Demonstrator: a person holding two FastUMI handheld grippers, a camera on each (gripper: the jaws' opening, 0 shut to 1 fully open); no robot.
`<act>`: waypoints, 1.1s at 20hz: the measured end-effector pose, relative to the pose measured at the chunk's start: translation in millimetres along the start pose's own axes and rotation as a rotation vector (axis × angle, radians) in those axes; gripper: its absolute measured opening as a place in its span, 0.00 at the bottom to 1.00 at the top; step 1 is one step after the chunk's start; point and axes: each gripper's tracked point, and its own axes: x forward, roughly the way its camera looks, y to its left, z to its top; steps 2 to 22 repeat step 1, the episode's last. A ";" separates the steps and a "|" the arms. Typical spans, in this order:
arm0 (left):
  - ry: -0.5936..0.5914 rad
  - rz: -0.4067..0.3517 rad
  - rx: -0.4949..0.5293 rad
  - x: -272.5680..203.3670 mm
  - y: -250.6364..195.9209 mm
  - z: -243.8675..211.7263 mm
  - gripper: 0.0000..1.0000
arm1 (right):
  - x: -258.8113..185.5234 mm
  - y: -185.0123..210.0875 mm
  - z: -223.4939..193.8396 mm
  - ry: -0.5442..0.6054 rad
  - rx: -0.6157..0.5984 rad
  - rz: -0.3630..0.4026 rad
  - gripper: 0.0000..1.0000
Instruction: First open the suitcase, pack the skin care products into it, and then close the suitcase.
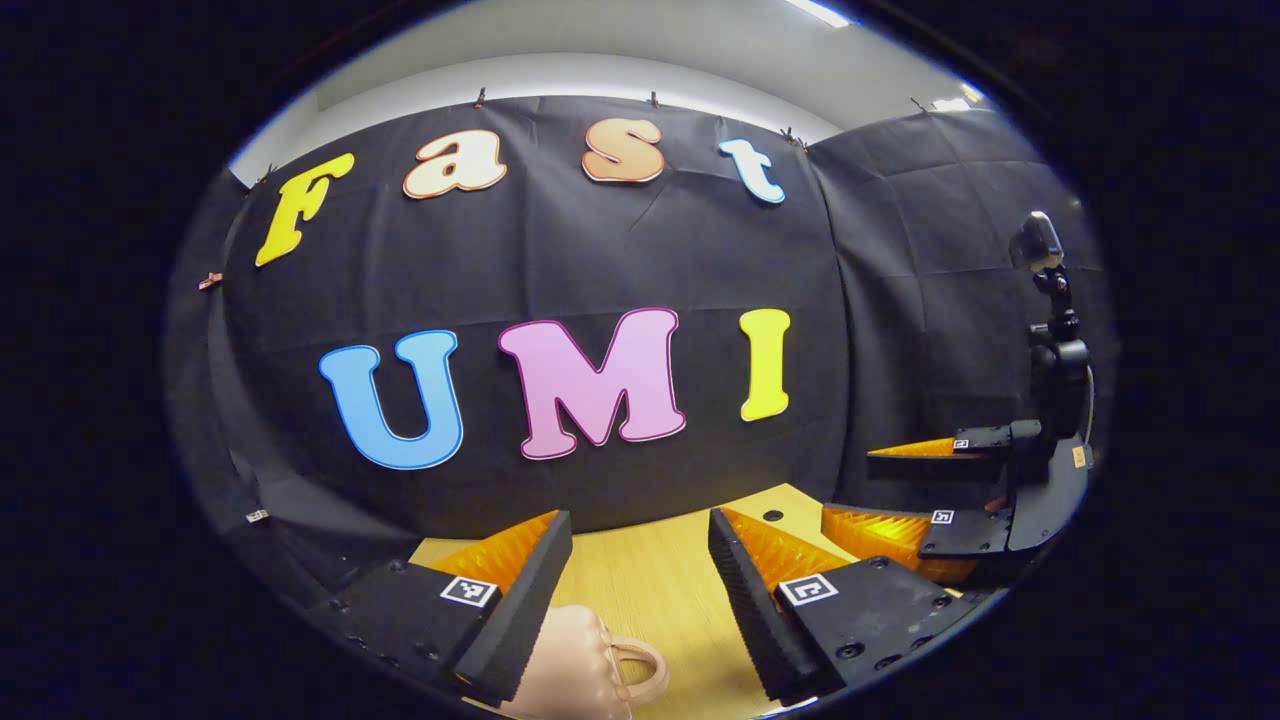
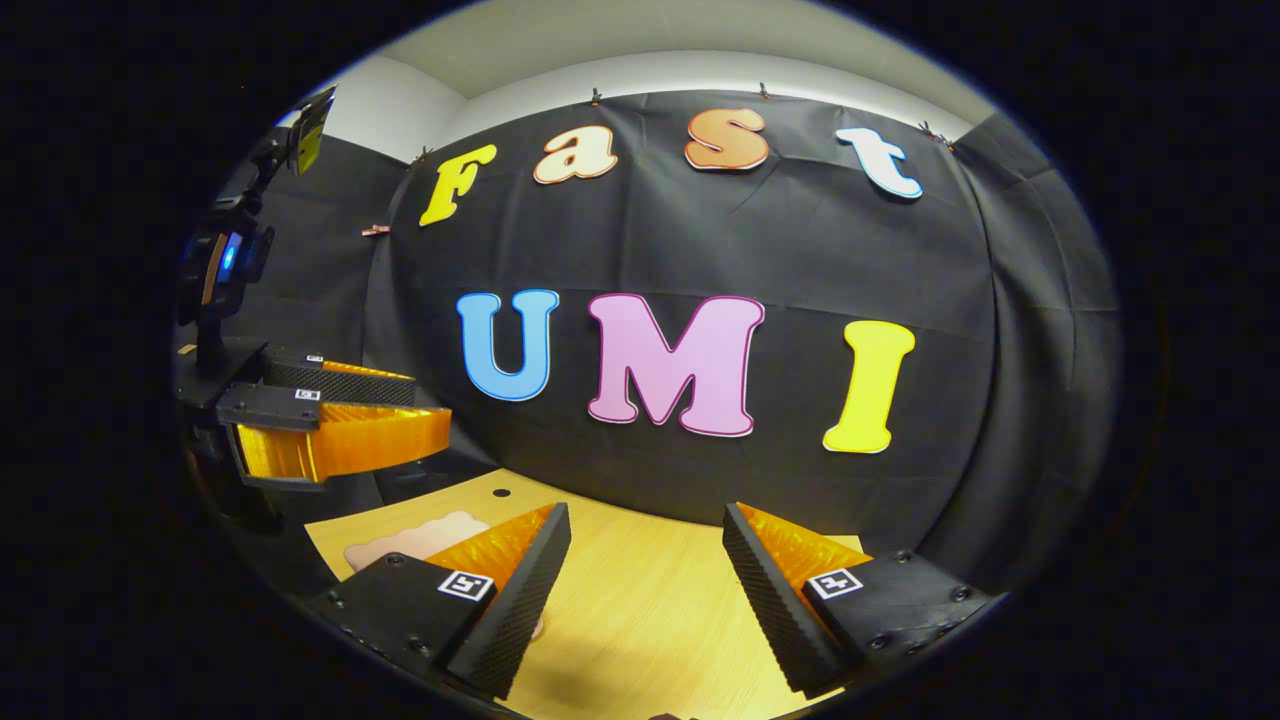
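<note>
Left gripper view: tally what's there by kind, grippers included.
Grippers: 2, own left gripper, jaws apart, and the right gripper farther off, also apart.
Pink cases: 1, pink case with a handle, low between the left fingers.
Tables: 1, wooden table.
Total: 4.

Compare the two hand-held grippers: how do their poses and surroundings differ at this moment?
The left hand-held gripper has the pink suitcase just below its fingers; the right hand-held gripper points over bare wooden table, the suitcase off to its left. Both are open, empty, and facing the booth wall.
</note>
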 end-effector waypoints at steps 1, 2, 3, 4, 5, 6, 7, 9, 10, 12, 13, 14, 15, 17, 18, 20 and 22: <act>-0.014 -0.004 -0.019 -0.7 3.2 2.7 0.87 | 0.2 2.9 2.1 -0.002 0.001 0.004 0.98; -0.014 -0.004 -0.019 -0.7 3.2 2.7 0.87 | 0.2 2.9 2.1 -0.002 0.001 0.004 0.98; -0.014 -0.004 -0.019 -0.7 3.2 2.7 0.87 | 0.2 2.9 2.1 -0.002 0.001 0.004 0.98; -0.014 -0.004 -0.019 -0.7 3.2 2.7 0.87 | 0.2 2.9 2.1 -0.002 0.001 0.004 0.98; -0.014 -0.004 -0.019 -0.7 3.2 2.7 0.87 | 0.2 2.9 2.1 -0.002 0.001 0.004 0.98; -0.014 -0.004 -0.019 -0.7 3.2 2.7 0.87 | 0.2 2.9 2.1 -0.002 0.001 0.004 0.98; -0.014 -0.004 -0.019 -0.7 3.2 2.7 0.87 | 0.2 2.9 2.1 -0.002 0.001 0.004 0.98; -0.014 -0.004 -0.019 -0.7 3.2 2.7 0.87 | 0.2 2.9 2.1 -0.002 0.001 0.004 0.98; -0.014 -0.004 -0.019 -0.7 3.2 2.7 0.87 | 0.2 2.9 2.1 -0.002 0.001 0.004 0.98; -0.014 -0.004 -0.019 -0.7 3.2 2.7 0.87 | 0.2 2.9 2.1 -0.002 0.001 0.004 0.98; -0.014 -0.004 -0.019 -0.7 3.2 2.7 0.87 | 0.2 2.9 2.1 -0.002 0.001 0.004 0.98; -0.014 -0.004 -0.019 -0.7 3.2 2.7 0.87 | 0.2 2.9 2.1 -0.002 0.001 0.004 0.98; -0.014 -0.004 -0.019 -0.7 3.2 2.7 0.87 | 0.2 2.9 2.1 -0.002 0.001 0.004 0.98; -0.014 -0.004 -0.019 -0.7 3.2 2.7 0.87 | 0.2 2.9 2.1 -0.002 0.001 0.004 0.98; -0.014 -0.004 -0.019 -0.7 3.2 2.7 0.87 | 0.2 2.9 2.1 -0.002 0.001 0.004 0.98; -0.014 -0.004 -0.019 -0.7 3.2 2.7 0.87 | 0.2 2.9 2.1 -0.002 0.001 0.004 0.98; -0.014 -0.004 -0.019 -0.7 3.2 2.7 0.87 | 0.2 2.9 2.1 -0.002 0.001 0.004 0.98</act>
